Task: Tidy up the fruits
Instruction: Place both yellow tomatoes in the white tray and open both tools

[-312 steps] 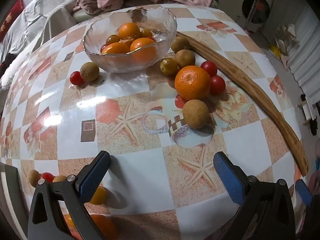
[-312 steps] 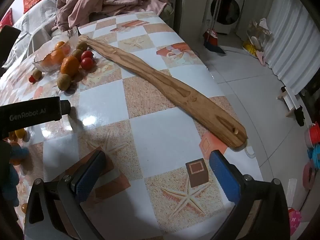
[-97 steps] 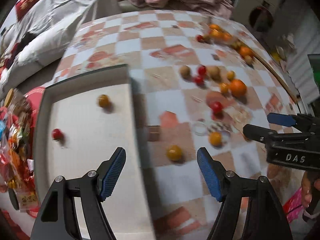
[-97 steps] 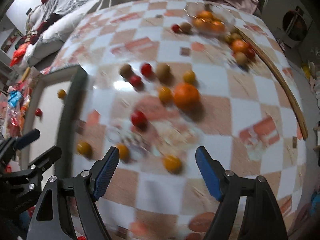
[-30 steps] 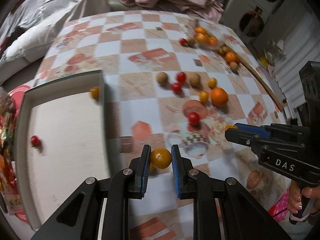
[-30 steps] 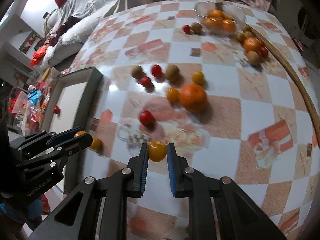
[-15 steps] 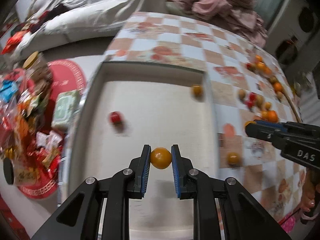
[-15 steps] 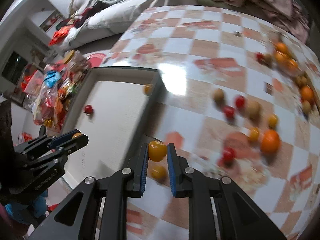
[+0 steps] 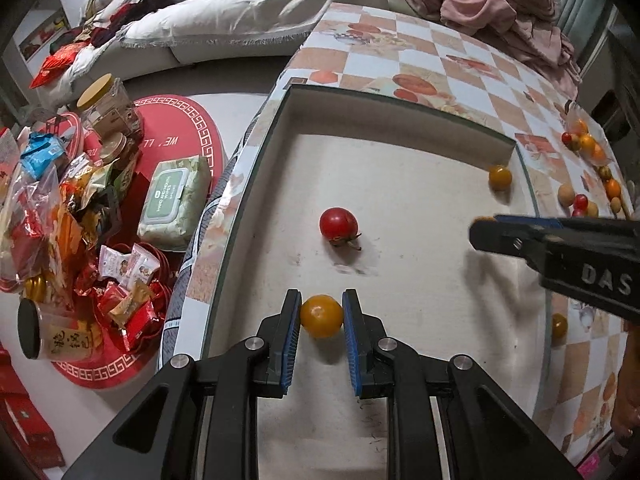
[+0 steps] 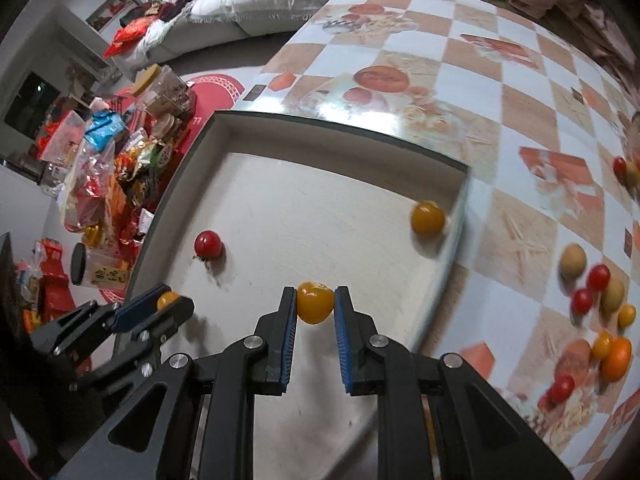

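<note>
My left gripper [image 9: 321,316] is shut on a yellow cherry tomato [image 9: 322,315] and holds it over the white tray [image 9: 420,256]. My right gripper [image 10: 315,307] is shut on another yellow tomato [image 10: 315,307] over the same tray [image 10: 300,208]; it shows from the side in the left wrist view [image 9: 486,232]. In the tray lie a red tomato [image 9: 338,223] and a yellow tomato [image 9: 500,176] by the far right wall. The left gripper shows at lower left in the right wrist view [image 10: 170,301].
Loose red, yellow, brown and orange fruits [image 10: 600,300] lie on the checkered table [image 10: 500,92] right of the tray. One yellow fruit [image 9: 559,325] sits just outside the tray's right wall. Snack packets and jars [image 9: 68,216] crowd the floor to the left.
Both grippers have moved further over the tray, each still holding its yellow tomato. The tray's red tomato now lies closer in front of my left gripper.
</note>
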Demonstrator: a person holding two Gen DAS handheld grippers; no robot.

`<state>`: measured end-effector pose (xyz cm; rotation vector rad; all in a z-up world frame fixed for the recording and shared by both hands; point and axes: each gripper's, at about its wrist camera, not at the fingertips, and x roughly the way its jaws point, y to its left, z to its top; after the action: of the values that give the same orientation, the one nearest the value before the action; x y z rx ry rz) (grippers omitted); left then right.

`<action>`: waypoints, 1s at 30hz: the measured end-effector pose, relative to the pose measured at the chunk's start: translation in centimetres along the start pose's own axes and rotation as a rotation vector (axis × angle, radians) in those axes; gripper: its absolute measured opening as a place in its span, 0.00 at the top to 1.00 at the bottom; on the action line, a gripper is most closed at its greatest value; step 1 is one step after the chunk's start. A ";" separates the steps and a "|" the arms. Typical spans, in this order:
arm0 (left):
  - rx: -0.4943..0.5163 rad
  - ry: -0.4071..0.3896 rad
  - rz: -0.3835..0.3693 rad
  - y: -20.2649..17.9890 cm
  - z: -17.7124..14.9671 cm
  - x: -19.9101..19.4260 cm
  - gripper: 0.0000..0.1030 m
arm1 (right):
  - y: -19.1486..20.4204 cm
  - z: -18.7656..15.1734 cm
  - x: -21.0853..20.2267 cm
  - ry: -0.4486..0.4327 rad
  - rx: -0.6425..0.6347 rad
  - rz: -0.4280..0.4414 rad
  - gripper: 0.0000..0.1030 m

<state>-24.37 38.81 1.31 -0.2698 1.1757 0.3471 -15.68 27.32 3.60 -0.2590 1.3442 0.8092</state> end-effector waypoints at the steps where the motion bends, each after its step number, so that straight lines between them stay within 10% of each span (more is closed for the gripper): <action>1: 0.001 0.000 -0.001 0.0 0.0 0.1 0.79 | 0.1 0.2 0.3 0.002 -0.001 -0.007 0.80; 16: 0.070 0.025 0.034 -0.6 -0.2 0.9 0.77 | 0.5 0.8 1.9 0.010 -0.038 -0.065 0.74; 18: 0.075 0.023 0.043 -0.7 -0.2 0.9 0.53 | 0.6 0.9 1.9 0.012 -0.044 -0.052 0.60; 19: 0.071 0.013 0.049 -0.6 -0.2 0.7 0.26 | 0.7 0.9 1.9 0.012 -0.046 -0.064 0.40; 30: 0.111 -0.016 0.040 -2.4 -0.1 -0.8 0.23 | -1.4 0.5 -2.1 -0.074 0.036 -0.019 0.23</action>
<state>-23.79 36.52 2.11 -0.1469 1.1816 0.3172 -14.43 25.87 5.27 -0.2114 1.2838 0.7714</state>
